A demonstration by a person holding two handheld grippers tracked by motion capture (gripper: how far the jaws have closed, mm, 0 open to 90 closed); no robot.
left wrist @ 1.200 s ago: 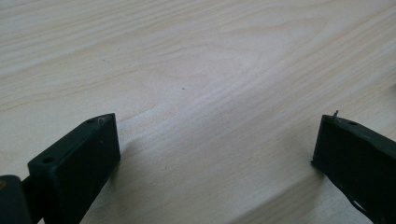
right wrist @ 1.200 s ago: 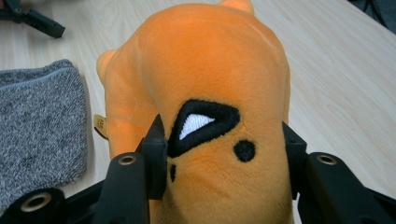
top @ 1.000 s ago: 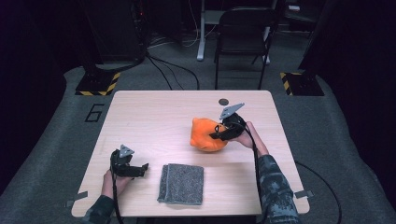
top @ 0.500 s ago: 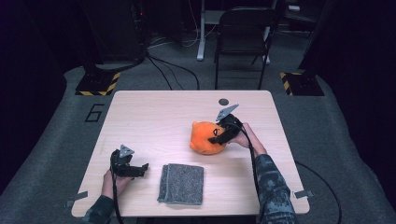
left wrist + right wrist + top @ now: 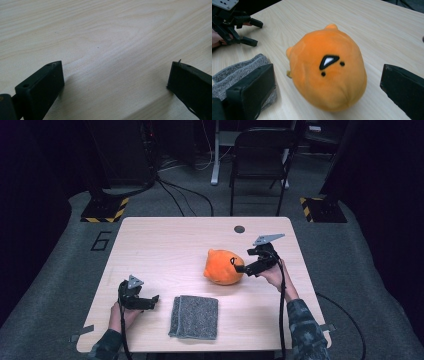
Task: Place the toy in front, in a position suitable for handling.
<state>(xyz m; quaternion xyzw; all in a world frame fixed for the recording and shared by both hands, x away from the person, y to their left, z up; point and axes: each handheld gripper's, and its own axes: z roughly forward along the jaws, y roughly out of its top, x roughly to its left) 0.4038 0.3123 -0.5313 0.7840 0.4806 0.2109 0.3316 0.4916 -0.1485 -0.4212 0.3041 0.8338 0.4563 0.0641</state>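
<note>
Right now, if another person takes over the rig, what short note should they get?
Right gripper: jaws have just been opening, now open, nothing pressed between them, beside the orange plush toy.
Left gripper: open, empty, low over the table.
Toy lies on the table, released. Folded grey cloth lies at the near edge, untouched.
Left: probably something with the cloth, though I cannot tell.
</note>
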